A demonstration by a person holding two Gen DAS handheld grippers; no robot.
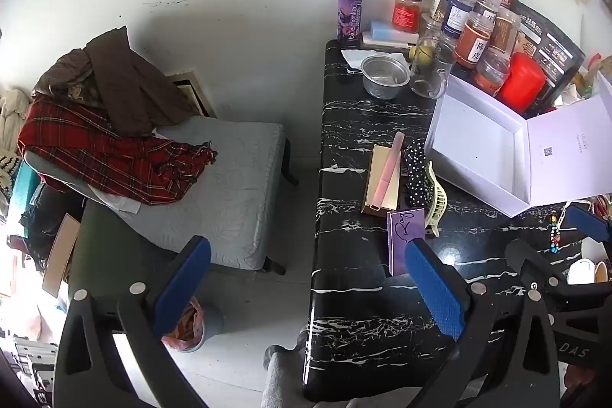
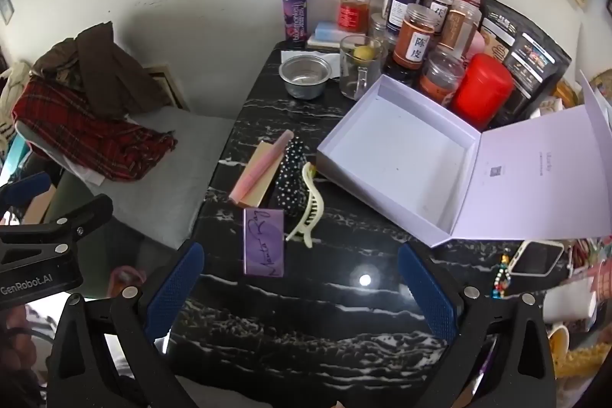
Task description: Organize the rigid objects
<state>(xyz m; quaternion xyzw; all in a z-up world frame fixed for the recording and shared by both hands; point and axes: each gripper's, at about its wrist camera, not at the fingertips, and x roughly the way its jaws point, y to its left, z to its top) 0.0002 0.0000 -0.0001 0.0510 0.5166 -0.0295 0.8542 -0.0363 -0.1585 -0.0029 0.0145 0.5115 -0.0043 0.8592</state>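
An open white box (image 2: pixel 401 148) with its lid folded back lies on the black marble table (image 2: pixel 306 312); it also shows in the left wrist view (image 1: pixel 474 140). Left of it lie a beige box (image 2: pixel 254 180) with a pink tube (image 2: pixel 262 165) on top, a black polka-dot item (image 2: pixel 290 178), a cream hair claw (image 2: pixel 308 209) and a purple card (image 2: pixel 264 241). My right gripper (image 2: pixel 300 289) is open and empty, just short of the card. My left gripper (image 1: pixel 310 289) is open and empty over the table's left edge, its right finger (image 1: pixel 434 287) overlapping the purple card (image 1: pixel 403 236).
Jars (image 2: pixel 415 41), a red canister (image 2: pixel 482 88), a glass mug (image 2: pixel 359 65), a metal bowl (image 2: pixel 304 73) and a purple can (image 2: pixel 294 20) crowd the table's far end. A phone (image 2: pixel 535 257) lies at right. A grey seat with clothes (image 1: pixel 114 140) stands left.
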